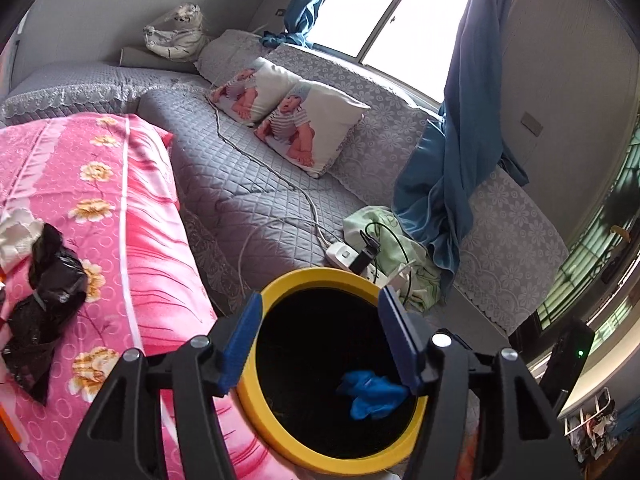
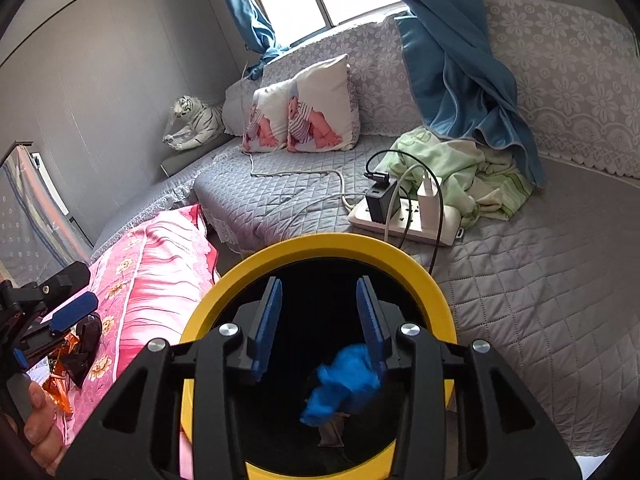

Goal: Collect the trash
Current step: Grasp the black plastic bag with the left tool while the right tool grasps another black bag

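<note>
Right hand-held gripper point(image 2: 316, 320): jaws apart over your yellow bin point(image 2: 224, 280), blue scrap point(image 2: 344, 384) dropping in.
Left hand-held gripper point(image 1: 320, 336): jaws apart, empty (black bag point(image 1: 44, 300) waits on pink bedspread point(image 1: 132, 208)).

The mouth of the yellow-rimmed bin point(image 2: 420, 276) is open from above, dark inside, with only blue crumpled trash point(image 2: 344, 380) low in it. Just behind the rim a white power strip point(image 2: 400, 220) with plugged chargers and trailing cables point(image 1: 280, 184) blocks the sofa seat. To the left, the pink floral bedding point(image 1: 132, 208) lies flat, clear but for a black bag point(image 1: 44, 292) near its edge
</note>
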`<state>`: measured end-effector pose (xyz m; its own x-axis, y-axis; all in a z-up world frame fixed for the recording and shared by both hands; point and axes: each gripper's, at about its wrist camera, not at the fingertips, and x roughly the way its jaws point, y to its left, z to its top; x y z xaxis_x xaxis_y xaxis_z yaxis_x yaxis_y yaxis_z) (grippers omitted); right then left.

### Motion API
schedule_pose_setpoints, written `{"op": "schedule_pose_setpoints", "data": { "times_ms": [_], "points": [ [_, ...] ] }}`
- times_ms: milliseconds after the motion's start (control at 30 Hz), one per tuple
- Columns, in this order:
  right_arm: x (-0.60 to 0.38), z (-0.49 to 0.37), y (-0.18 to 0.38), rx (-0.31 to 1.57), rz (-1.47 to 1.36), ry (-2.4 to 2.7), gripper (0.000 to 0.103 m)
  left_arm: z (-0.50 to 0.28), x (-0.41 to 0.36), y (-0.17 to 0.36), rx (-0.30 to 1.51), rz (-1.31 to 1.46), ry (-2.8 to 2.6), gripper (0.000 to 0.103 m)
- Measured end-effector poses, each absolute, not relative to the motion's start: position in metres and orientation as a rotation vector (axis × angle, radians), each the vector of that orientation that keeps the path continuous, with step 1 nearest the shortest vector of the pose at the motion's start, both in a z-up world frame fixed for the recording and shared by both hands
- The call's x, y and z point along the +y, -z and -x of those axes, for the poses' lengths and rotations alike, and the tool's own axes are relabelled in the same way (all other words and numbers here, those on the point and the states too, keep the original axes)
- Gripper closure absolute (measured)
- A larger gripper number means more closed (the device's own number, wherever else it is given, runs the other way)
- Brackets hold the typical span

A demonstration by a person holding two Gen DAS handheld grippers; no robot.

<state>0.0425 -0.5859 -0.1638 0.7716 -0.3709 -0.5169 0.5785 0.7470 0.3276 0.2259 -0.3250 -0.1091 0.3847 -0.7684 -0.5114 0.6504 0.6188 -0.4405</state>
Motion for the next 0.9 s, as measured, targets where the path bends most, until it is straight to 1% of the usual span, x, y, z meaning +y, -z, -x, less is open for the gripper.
{"op": "schedule_pose_setpoints", "data": {
  "times_ms": [233, 400, 467, 533, 600, 667, 700, 767, 900],
  "points": [
    [-0.561, -0.042, 0.141, 0.394, -0.445, 0.466, 0.066, -0.208, -0.264, 0.068, 0.633, 0.188, 0.802, 0.046],
    [-0.521, -0.048, 0.127, 0.368, -0.374, 0.347, 0.066, -0.191, -0.207, 0.048, 0.574, 0.158, 0.669, 0.046],
    [-0.502, -0.053, 0.122, 0.361, -0.341, 0.290, 0.064, -0.186, -0.180, 0.042, 0.560, 0.155, 0.623, 0.046],
    [-0.480, -0.059, 0.118, 0.355, -0.306, 0.233, 0.058, -0.181, -0.152, 0.038, 0.543, 0.149, 0.573, 0.042],
    [-0.457, -0.065, 0.116, 0.357, -0.271, 0.174, 0.057, -0.175, -0.123, 0.036, 0.523, 0.129, 0.517, 0.032],
    [-0.436, -0.070, 0.115, 0.361, -0.241, 0.113, 0.054, -0.169, -0.093, 0.037, 0.498, 0.118, 0.443, 0.029],
    [-0.425, -0.073, 0.115, 0.365, -0.226, 0.089, 0.051, -0.166, -0.079, 0.037, 0.491, 0.116, 0.409, 0.024],
    [-0.405, -0.078, 0.116, 0.370, -0.197, 0.034, 0.048, -0.162, -0.052, 0.041, 0.494, 0.112, 0.363, 0.016],
    [-0.371, -0.089, 0.119, 0.388, -0.160, -0.054, 0.043, -0.155, -0.006, 0.060, 0.522, 0.112, 0.266, 0.013]
  ]
}}
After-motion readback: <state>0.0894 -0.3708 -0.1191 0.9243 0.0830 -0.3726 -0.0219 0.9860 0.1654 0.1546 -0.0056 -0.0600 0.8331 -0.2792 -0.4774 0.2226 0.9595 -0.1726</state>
